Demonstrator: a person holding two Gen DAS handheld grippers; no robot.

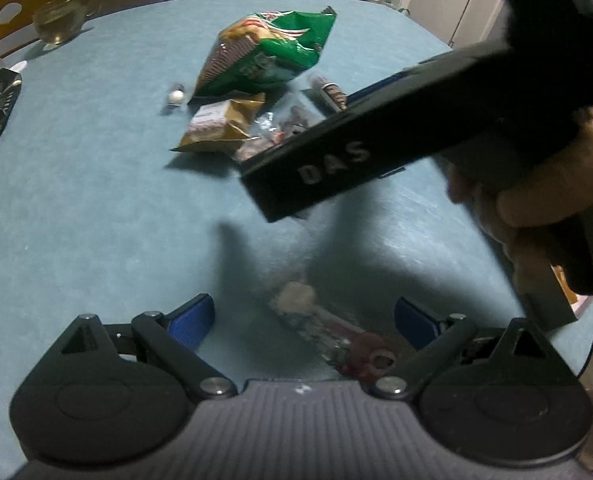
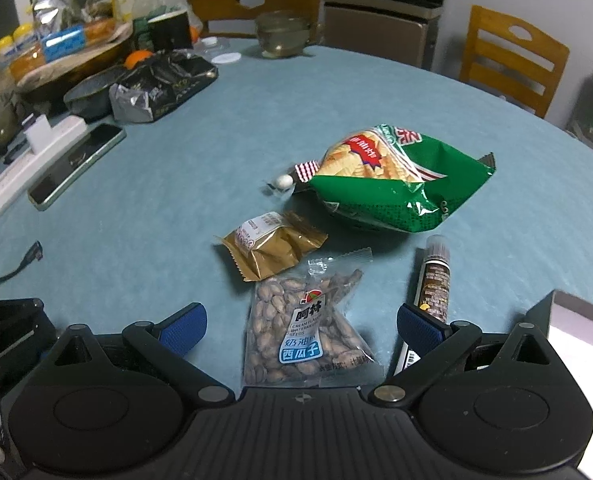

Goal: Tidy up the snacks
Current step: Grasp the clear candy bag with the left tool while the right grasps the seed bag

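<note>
1. Left wrist view: the left gripper [image 1: 304, 316] hangs low over the blue tablecloth [image 1: 96, 208] with its jaws spread wide and nothing between them. A blurred clear snack packet [image 1: 320, 332] lies on the cloth right under the gap, angled towards the right-hand finger.
2. Across the upper right of this view the right gripper's black body [image 1: 376, 140] cuts in at a slant, with the person's hand [image 1: 536, 208] wrapped round its handle. It hides part of the snack pile beyond. The two tools are close, so I'd judge a knock between them to be the main risk if both go for the pile together.
3. Further up the table sit the green chip bag [image 1: 268, 52], a gold packet [image 1: 220, 124] and a small white wrapped sweet [image 1: 175, 97], all well apart from the left gripper.
4. Right wrist view: the right gripper [image 2: 301, 326] is also released, jaws wide, tilted down at the table. The watermelon seed bag [image 2: 302, 328] lies flat directly between the blue pads [image 2: 184, 324], not yet pinched.
5. A dark stick-shaped snack tube [image 2: 434, 276] lies just beside the right-hand pad, its near end passing under it. Closing here could catch the tube along with the seeds, or skid the slippery bag away.
6. The gold packet [image 2: 272, 242] overlaps the seed bag's top seal, so a lift might drag it.
</note>
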